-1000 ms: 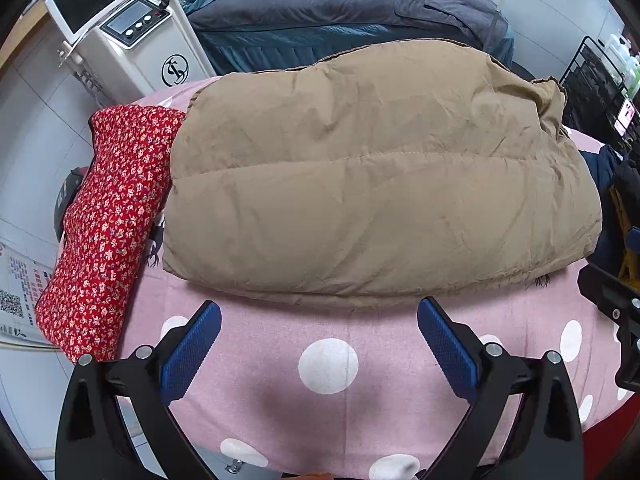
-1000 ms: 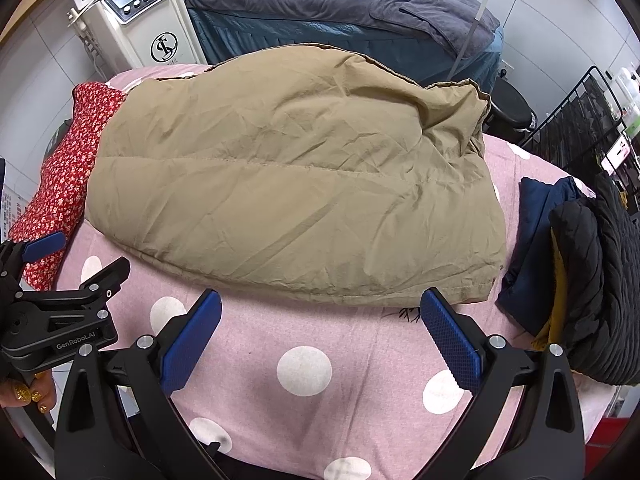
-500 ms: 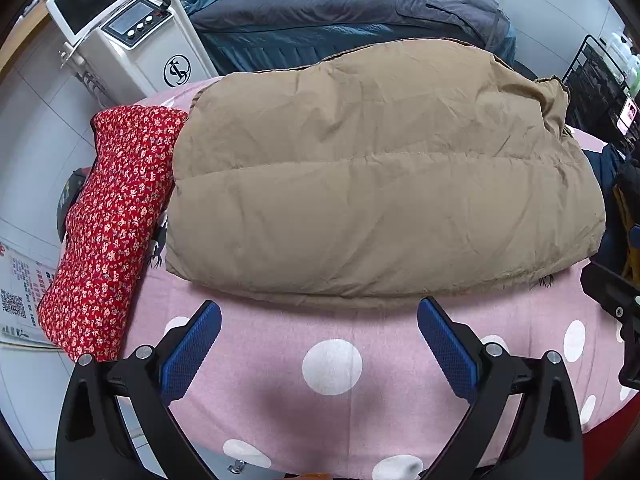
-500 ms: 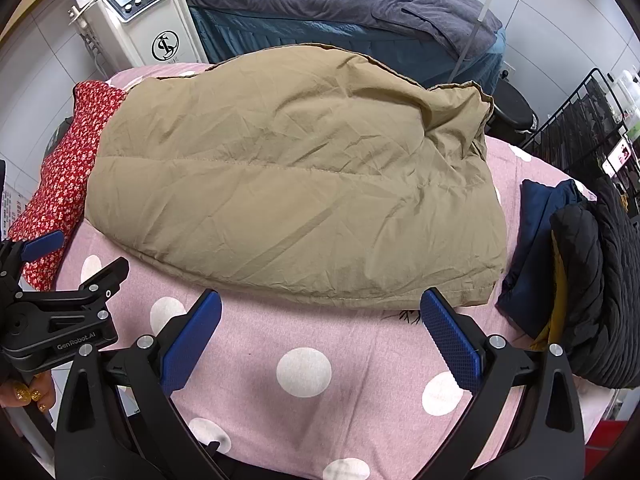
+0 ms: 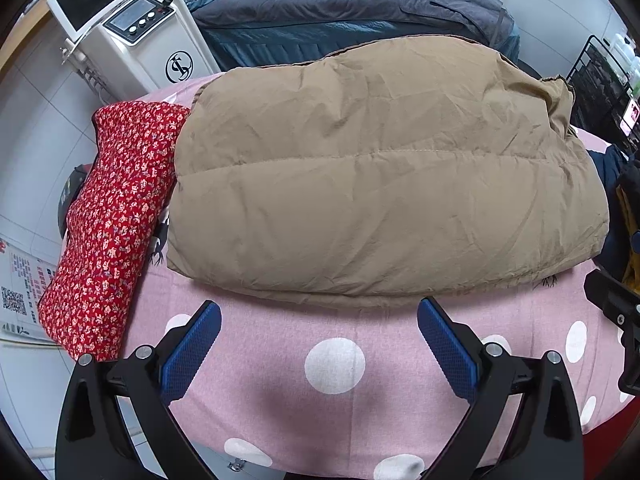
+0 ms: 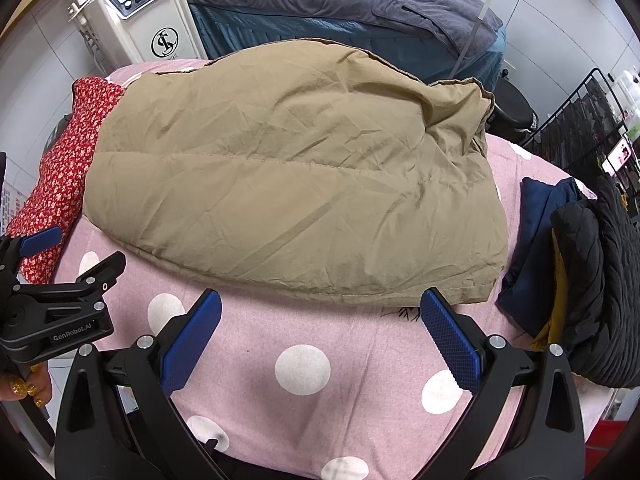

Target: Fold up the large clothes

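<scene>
Tan padded coat [image 5: 384, 184] lies folded into a thick bundle across the middle of the pink polka-dot cover [image 5: 336, 364], near edge just ahead of both grippers, far edge toward the white machine [image 5: 132, 36] & the blue-grey bed [image 5: 344, 4] behind. It sits square-ish w/ one stitched seam running across, so prob. already doubled over; right end looks bunched & higher in the right wrist view, likely needs tidying.

Left gripper [image 5: 320, 344]: jaws spread wide, nothing held, hovering over bare cover short of the coat hem. Right gripper [image 6: 320, 336]: same, jaws wide apart, empty, lined up w/ the coat's near right corner. Both pulled back, I'd guess to check the fold or set up the next grab on the near hem.

Red floral garment [image 5: 108, 224] lies touching the coat's left side; dark clothes pile [image 6: 576, 280] near its right, apart — prob. done vs. waiting stacks, can't tell which.
</scene>
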